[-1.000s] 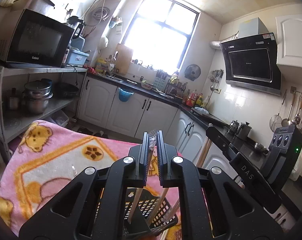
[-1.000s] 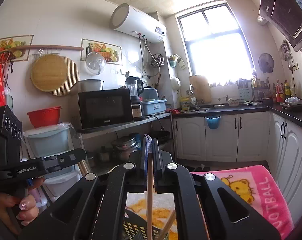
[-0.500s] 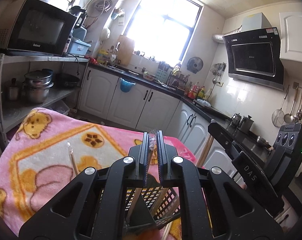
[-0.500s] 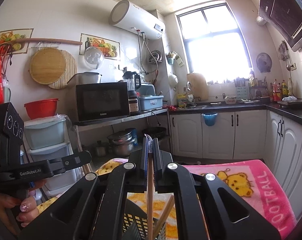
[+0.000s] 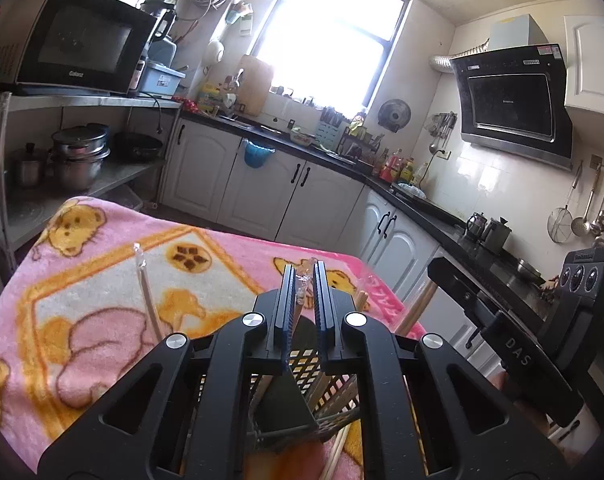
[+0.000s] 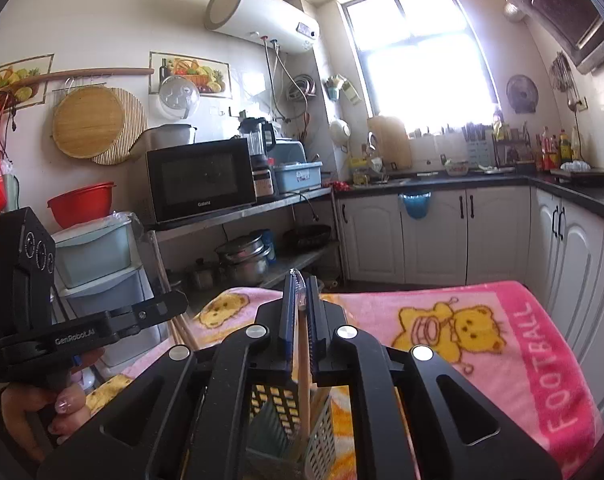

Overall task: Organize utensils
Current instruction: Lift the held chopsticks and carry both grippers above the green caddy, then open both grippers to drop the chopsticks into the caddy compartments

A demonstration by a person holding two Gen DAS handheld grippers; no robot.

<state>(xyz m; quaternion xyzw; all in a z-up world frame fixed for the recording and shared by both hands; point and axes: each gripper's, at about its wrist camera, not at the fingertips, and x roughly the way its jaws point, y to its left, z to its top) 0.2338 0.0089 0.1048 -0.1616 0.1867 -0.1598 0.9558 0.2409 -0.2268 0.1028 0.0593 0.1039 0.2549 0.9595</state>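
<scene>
Pink cartoon blanket [image 5: 101, 320] covered my work surface, its far edge dropping toward white cabinets [image 6: 434, 236] across open floor. My left gripper [image 5: 303, 280] was clamped on one wrapped chopstick [image 5: 299, 300] over the black slotted basket [image 5: 334, 376]. My right gripper [image 6: 297, 292] pinched a second chopstick [image 6: 302, 360] above the same basket; its jaws had just eased slightly. One loose wrapped chopstick [image 5: 147, 300] lay on the blanket. I counted several more sticks in the basket.

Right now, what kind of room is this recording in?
A lived-in home kitchen, most likely: a range hood over the stove counter, a microwave on a metal shelf, and white base cabinets under a dark worktop below the window.
</scene>
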